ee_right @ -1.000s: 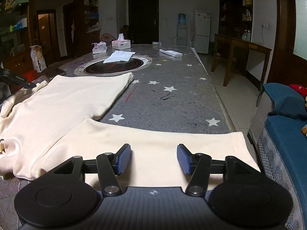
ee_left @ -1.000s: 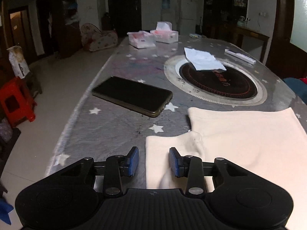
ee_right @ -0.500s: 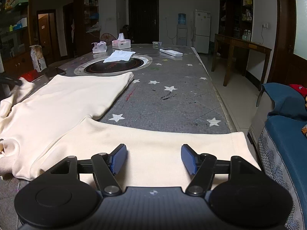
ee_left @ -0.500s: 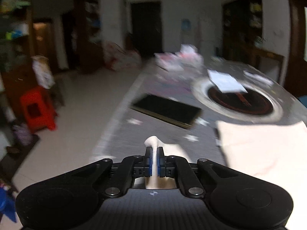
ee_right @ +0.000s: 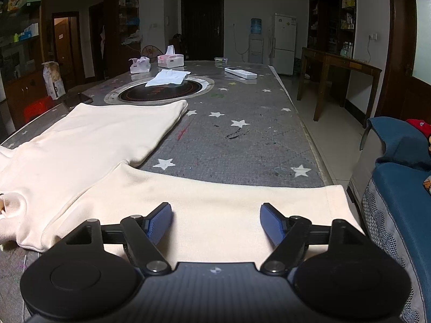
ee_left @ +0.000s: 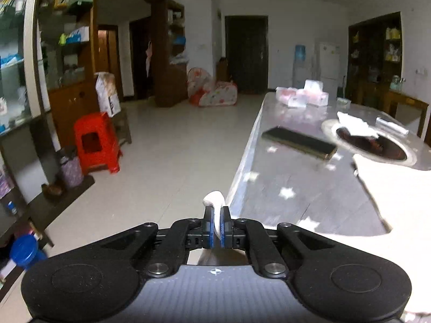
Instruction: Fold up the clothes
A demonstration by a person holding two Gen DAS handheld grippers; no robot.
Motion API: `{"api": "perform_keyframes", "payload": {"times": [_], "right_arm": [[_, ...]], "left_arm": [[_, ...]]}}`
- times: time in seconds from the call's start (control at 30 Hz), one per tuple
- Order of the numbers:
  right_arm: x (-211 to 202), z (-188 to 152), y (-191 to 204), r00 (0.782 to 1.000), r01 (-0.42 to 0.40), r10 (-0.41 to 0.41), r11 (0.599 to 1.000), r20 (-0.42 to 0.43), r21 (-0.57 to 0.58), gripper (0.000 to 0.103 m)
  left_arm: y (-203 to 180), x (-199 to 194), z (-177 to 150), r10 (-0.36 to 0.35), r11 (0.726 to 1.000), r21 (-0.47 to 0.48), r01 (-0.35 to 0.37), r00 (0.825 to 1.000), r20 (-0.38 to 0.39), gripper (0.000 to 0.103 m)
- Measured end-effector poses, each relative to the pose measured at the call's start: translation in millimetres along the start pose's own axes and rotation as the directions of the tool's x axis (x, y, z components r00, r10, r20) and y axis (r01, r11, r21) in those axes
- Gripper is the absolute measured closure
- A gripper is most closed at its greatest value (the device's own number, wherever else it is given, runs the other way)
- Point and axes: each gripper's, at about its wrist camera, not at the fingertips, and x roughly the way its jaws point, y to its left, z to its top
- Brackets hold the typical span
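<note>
The left gripper (ee_left: 217,223) pinches the cream long-sleeved knit top (ee_right: 89,145) by a thin nub at lower centre; it could slip. The right gripper (ee_right: 215,222) gapes wide, empty.

On the table (ee_right: 242,145) the shirt (ee_right: 89,145) lies left, one sleeve (ee_right: 215,210) stretched right along the near edge. Behind it sits a round hob (ee_right: 161,94) with a tissue (ee_right: 168,77) on it; a phone (ee_left: 299,142) lies left of the hob

A cream, soft-knit long-sleeved top (ee_right: 89,145) lies flat on the table, one sleeve apparently lifted at its tip.
</note>
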Motion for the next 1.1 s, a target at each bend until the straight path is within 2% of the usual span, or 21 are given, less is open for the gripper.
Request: {"api": "perform_keyframes", "payload": {"times": [0.1,0.2,0.23,0.3,0.4,0.43,0.53,0.6,0.67,0.77,0.9,1.0,1.03,1.1], "right_arm": [[1,0,0,1.000,0.000,0.000,1.000,-0.003,-0.002,0.025],[1,0,0,1.000,-0.001,0.001,1.000,-0.004,-0.003,0.022],[1,0,0,1.000,0.000,0.000,1.000,-0.005,-0.002,0.021],[1,0,0,1.000,0.002,-0.002,1.000,-0.006,-0.001,0.017],[1,0,0,1.000,-0.001,0.001,1.000,-0.010,-0.001,0.014],[1,0,-1,1.000,-0.003,0.003,1.000,-0.012,0.000,0.013],[2,0,0,1.000,-0.007,0.007,1.000,-0.016,-0.002,0.011],[2,0,0,1.000,-0.007,0.007,1.000,-0.018,-0.003,0.007],[3,0,0,1.000,-0.006,0.006,1.000,-0.021,-0.002,0.005],[3,0,-1,1.000,-0.007,0.007,1.000,-0.025,0.001,0.002],[4,0,-1,0.999,-0.014,0.014,1.000,-0.031,0.005,0.000],[5,0,-2,0.999,-0.016,0.016,1.000,-0.032,0.007,0.000],[5,0,-2,0.999,-0.016,0.017,1.000,-0.033,0.007,0.000],[5,0,-2,0.999,-0.017,0.017,1.000,-0.033,0.008,0.000]], "left_arm": [[7,1,-1,0.017,1.000,0.008,-0.018,1.000,0.005,0.097],[6,15,-7,0.069,0.995,0.076,-0.066,0.997,-0.036,0.093],[6,20,-9,0.088,0.993,0.085,-0.083,0.995,-0.056,0.088],[12,26,-13,0.114,0.993,0.050,-0.110,0.989,-0.092,0.087],[19,18,-14,0.154,0.988,0.001,-0.155,0.984,-0.093,0.087],[17,12,-12,0.145,0.989,-0.010,-0.146,0.986,-0.084,0.087],[6,-5,-5,0.072,0.997,-0.035,-0.075,0.995,-0.062,0.087],[-11,-9,-2,-0.037,0.999,-0.032,0.035,0.997,-0.074,0.087],[-30,-10,0,-0.139,0.990,-0.022,0.138,0.986,-0.095,0.087],[-57,-2,-4,-0.220,0.974,0.021,0.225,0.966,-0.138,0.087],[-64,13,-9,-0.181,0.978,0.078,0.194,0.972,-0.149,0.085],[-60,17,-10,-0.112,0.983,0.130,0.127,0.986,-0.123,0.085],[-59,19,-12,-0.081,0.983,0.157,0.097,0.991,-0.105,0.082],[-52,23,-11,-0.050,0.986,0.155,0.065,0.994,-0.096,0.071]]}}
